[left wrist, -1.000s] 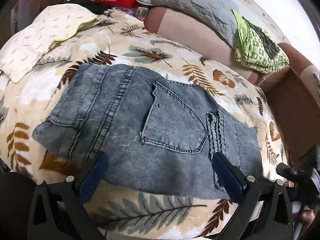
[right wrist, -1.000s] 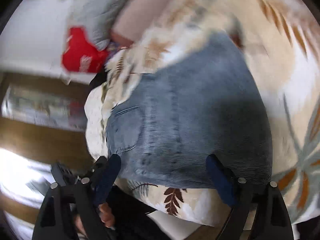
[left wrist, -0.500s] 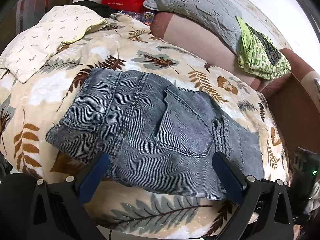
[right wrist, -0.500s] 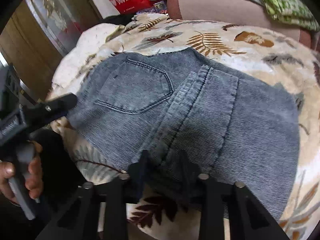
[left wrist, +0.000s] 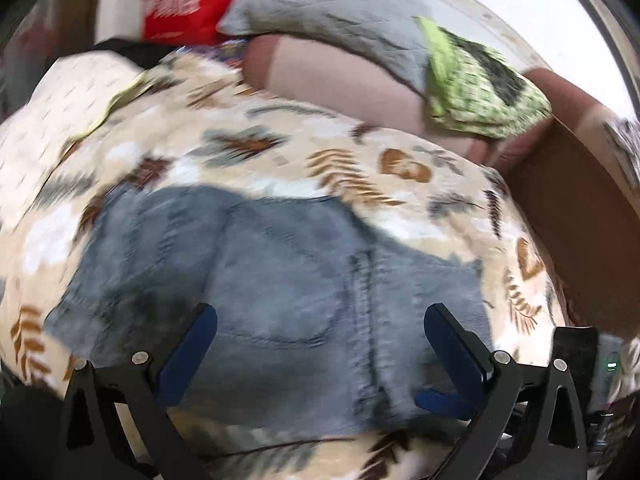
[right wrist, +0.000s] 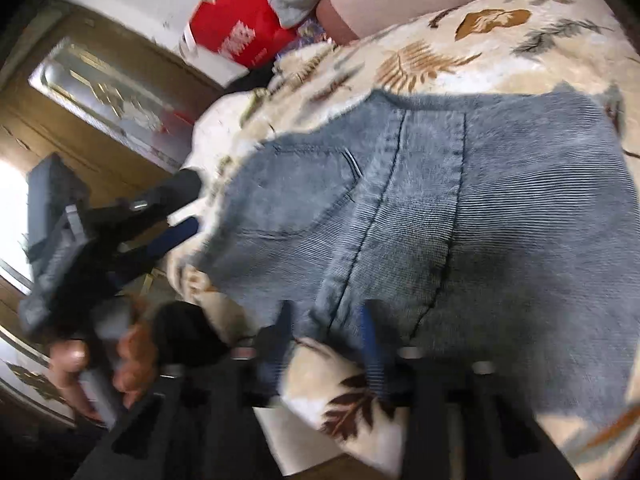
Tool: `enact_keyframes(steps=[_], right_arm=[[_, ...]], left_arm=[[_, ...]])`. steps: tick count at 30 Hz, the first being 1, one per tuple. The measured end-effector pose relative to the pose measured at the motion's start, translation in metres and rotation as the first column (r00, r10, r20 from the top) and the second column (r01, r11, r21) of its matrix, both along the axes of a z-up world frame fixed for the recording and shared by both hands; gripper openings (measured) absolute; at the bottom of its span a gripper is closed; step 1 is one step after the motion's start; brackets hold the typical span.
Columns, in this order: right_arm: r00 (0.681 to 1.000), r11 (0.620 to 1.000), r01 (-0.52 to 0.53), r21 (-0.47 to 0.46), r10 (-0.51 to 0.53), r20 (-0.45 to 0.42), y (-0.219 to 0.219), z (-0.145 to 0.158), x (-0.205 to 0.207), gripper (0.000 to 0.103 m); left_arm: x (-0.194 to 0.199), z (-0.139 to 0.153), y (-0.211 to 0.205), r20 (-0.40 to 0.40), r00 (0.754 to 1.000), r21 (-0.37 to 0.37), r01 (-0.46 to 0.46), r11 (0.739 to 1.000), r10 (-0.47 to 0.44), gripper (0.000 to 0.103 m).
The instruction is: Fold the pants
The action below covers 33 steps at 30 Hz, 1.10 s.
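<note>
Folded grey-blue denim pants (left wrist: 288, 280) lie back pocket up on a leaf-patterned blanket (left wrist: 280, 152); they also show in the right wrist view (right wrist: 460, 216). My left gripper (left wrist: 320, 332) is open, its fingers spread wide just above the pants' near edge. My right gripper (right wrist: 326, 320) has its jaws close together on the pants' near edge at the seam. The right gripper's blue finger shows in the left wrist view (left wrist: 436, 402) at the pants' lower right. The left gripper, held by a hand, shows in the right wrist view (right wrist: 176, 216) beside the pants.
A grey pillow (left wrist: 328, 12), a red bag (left wrist: 188, 0) and a green patterned cloth (left wrist: 480, 80) lie at the back on a pink-brown sofa (left wrist: 340, 84). A cream cloth (left wrist: 72, 92) lies on the blanket's left. A wooden cabinet (right wrist: 80, 128) stands to the left.
My left gripper has moved forward over the pants' near edge, still open. My right gripper, open a second ago, closed on the pants' edge at the seam and stays there.
</note>
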State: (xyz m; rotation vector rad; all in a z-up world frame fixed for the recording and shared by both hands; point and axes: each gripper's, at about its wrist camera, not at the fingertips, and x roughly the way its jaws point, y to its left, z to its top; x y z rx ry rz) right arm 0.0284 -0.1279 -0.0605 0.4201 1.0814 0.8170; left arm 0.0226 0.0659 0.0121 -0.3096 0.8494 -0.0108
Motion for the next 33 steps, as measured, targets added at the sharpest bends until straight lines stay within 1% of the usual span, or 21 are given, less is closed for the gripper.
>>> enact_keyframes(steps=[1, 4, 5, 7, 8, 10, 11, 12, 14, 16, 17, 18, 19, 22, 24, 26, 28, 29, 30, 31, 33], right_arm=[[1.000, 0.999, 0.022, 0.024, -0.022, 0.001, -0.009, 0.004, -0.002, 0.072], [0.990, 0.986, 0.141, 0.092, -0.139, -0.023, -0.054, 0.017, 0.001, 0.072], [0.979, 0.972, 0.204, 0.118, -0.200, -0.043, -0.077, 0.020, 0.008, 0.072], [0.964, 0.956, 0.265, 0.122, -0.259, -0.063, -0.102, 0.021, 0.022, 0.072], [0.954, 0.947, 0.297, 0.126, -0.290, -0.071, -0.113, 0.021, 0.032, 0.072], [0.947, 0.933, 0.316, 0.175, -0.299, -0.115, -0.125, 0.018, 0.056, 0.073], [0.943, 0.923, 0.325, 0.205, -0.301, -0.140, -0.127, 0.016, 0.071, 0.073], [0.943, 0.920, 0.323, 0.222, -0.293, -0.155, -0.127, 0.013, 0.083, 0.073], [0.949, 0.925, 0.293, 0.241, -0.251, -0.191, -0.119, 0.002, 0.113, 0.073], [0.931, 0.931, 0.333, 0.148, -0.301, -0.206, -0.113, -0.016, 0.139, 0.073], [0.911, 0.929, 0.355, 0.107, -0.318, -0.261, -0.112, -0.036, 0.152, 0.072], [0.899, 0.917, 0.372, 0.146, -0.316, -0.302, -0.114, -0.047, 0.157, 0.072], [0.898, 0.907, 0.386, 0.170, -0.327, -0.295, -0.118, -0.043, 0.156, 0.072], [0.917, 0.923, 0.360, 0.135, -0.323, -0.235, -0.115, -0.016, 0.135, 0.072], [0.933, 0.931, 0.325, 0.164, -0.288, -0.214, -0.116, 0.002, 0.106, 0.072], [0.933, 0.927, 0.324, 0.189, -0.280, -0.227, -0.117, 0.007, 0.079, 0.074], [0.925, 0.914, 0.331, 0.237, -0.264, -0.274, -0.118, -0.003, 0.047, 0.079], [0.918, 0.916, 0.330, 0.230, -0.255, -0.302, -0.116, -0.013, 0.039, 0.080], [0.912, 0.927, 0.316, 0.200, -0.239, -0.334, -0.112, -0.026, 0.032, 0.080], [0.902, 0.938, 0.312, 0.150, -0.243, -0.356, -0.108, -0.041, 0.028, 0.077], [0.890, 0.912, 0.364, 0.190, -0.279, -0.361, -0.117, -0.043, 0.019, 0.076]], left_arm=[[0.004, 0.001, -0.011, 0.006, 1.000, 0.019, 0.019, 1.000, -0.019, 0.103], [0.016, -0.008, -0.045, -0.021, 0.995, 0.101, 0.094, 0.990, -0.093, 0.103], [0.020, -0.018, -0.056, -0.047, 0.991, 0.133, 0.127, 0.983, -0.121, 0.103], [0.022, -0.038, -0.072, -0.109, 0.982, 0.200, 0.173, 0.964, -0.154, 0.103], [0.024, -0.051, -0.080, -0.148, 0.975, 0.245, 0.197, 0.949, -0.164, 0.103], [0.026, -0.074, -0.085, -0.222, 0.961, 0.297, 0.229, 0.927, -0.166, 0.103], [0.025, -0.083, -0.085, -0.242, 0.957, 0.298, 0.234, 0.925, -0.164, 0.103], [0.023, -0.084, -0.083, -0.216, 0.963, 0.291, 0.223, 0.930, -0.163, 0.103], [0.020, -0.083, -0.082, -0.209, 0.963, 0.293, 0.225, 0.929, -0.168, 0.103], [0.020, -0.084, -0.082, -0.210, 0.963, 0.291, 0.227, 0.929, -0.170, 0.103], [0.019, -0.084, -0.082, -0.210, 0.963, 0.292, 0.228, 0.929, -0.170, 0.103], [0.019, -0.083, -0.082, -0.208, 0.963, 0.295, 0.229, 0.928, -0.172, 0.103], [0.017, -0.083, -0.081, -0.203, 0.963, 0.293, 0.232, 0.928, -0.176, 0.103], [0.021, -0.085, -0.084, -0.198, 0.964, 0.290, 0.232, 0.928, -0.179, 0.103], [0.020, -0.085, -0.084, -0.192, 0.965, 0.287, 0.230, 0.930, -0.179, 0.103], [0.021, -0.086, -0.083, -0.188, 0.966, 0.289, 0.227, 0.930, -0.178, 0.103], [0.021, -0.085, -0.082, -0.183, 0.967, 0.283, 0.227, 0.932, -0.180, 0.103], [0.021, -0.085, -0.081, -0.182, 0.966, 0.281, 0.229, 0.932, -0.182, 0.103], [0.019, -0.083, -0.081, -0.184, 0.965, 0.275, 0.232, 0.933, -0.186, 0.103], [0.019, -0.080, -0.079, -0.186, 0.965, 0.266, 0.232, 0.936, -0.186, 0.103], [0.014, -0.070, -0.073, -0.170, 0.970, 0.247, 0.213, 0.945, -0.174, 0.103]])
